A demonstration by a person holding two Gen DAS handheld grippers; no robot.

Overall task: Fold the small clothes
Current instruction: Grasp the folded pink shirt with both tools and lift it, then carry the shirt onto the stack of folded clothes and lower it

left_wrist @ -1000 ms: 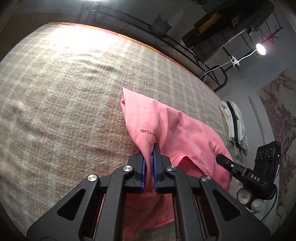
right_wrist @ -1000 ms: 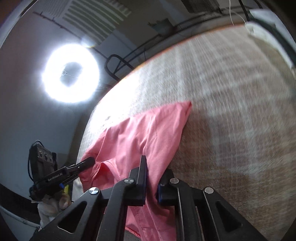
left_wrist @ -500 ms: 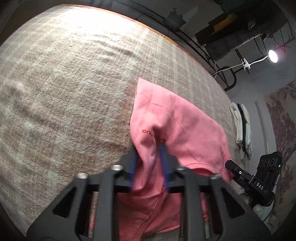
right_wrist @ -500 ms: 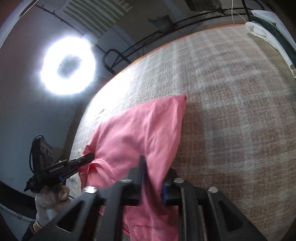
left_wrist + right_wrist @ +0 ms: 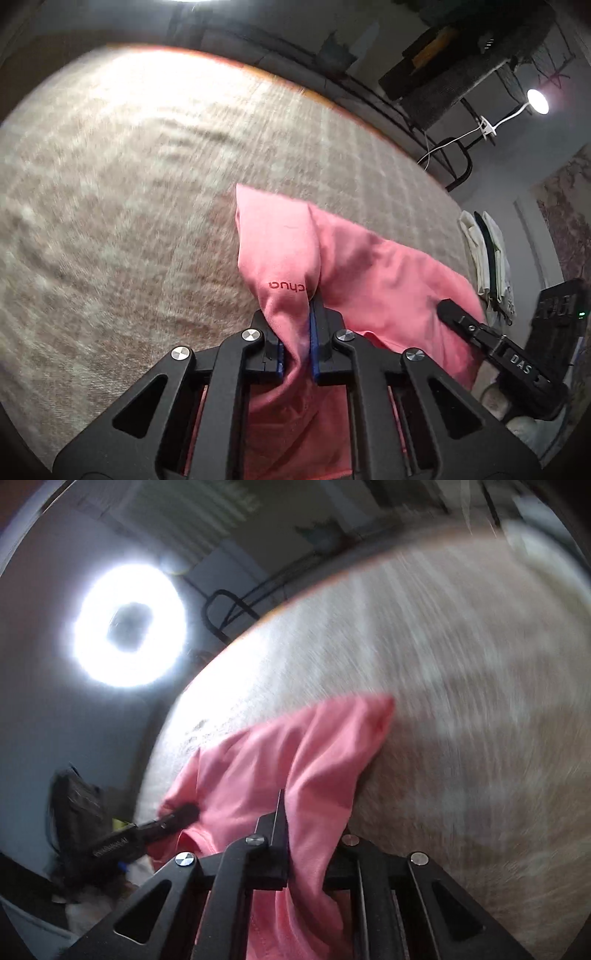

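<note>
A: Where is the pink cotton garment (image 5: 369, 266)?

B: Frame centre, on the checked beige blanket (image 5: 110, 206). Left gripper (image 5: 296, 341) and right gripper (image 5: 304, 843) are closing, cloth pinched between both.

A: Lift evenly; keep the edge taut.

one pink garment (image 5: 369, 266), two hand-held grippers (image 5: 295, 347)

home room | plaid blanket (image 5: 129, 192) | ring light (image 5: 129, 624) | clip lamp (image 5: 537, 101)
</note>
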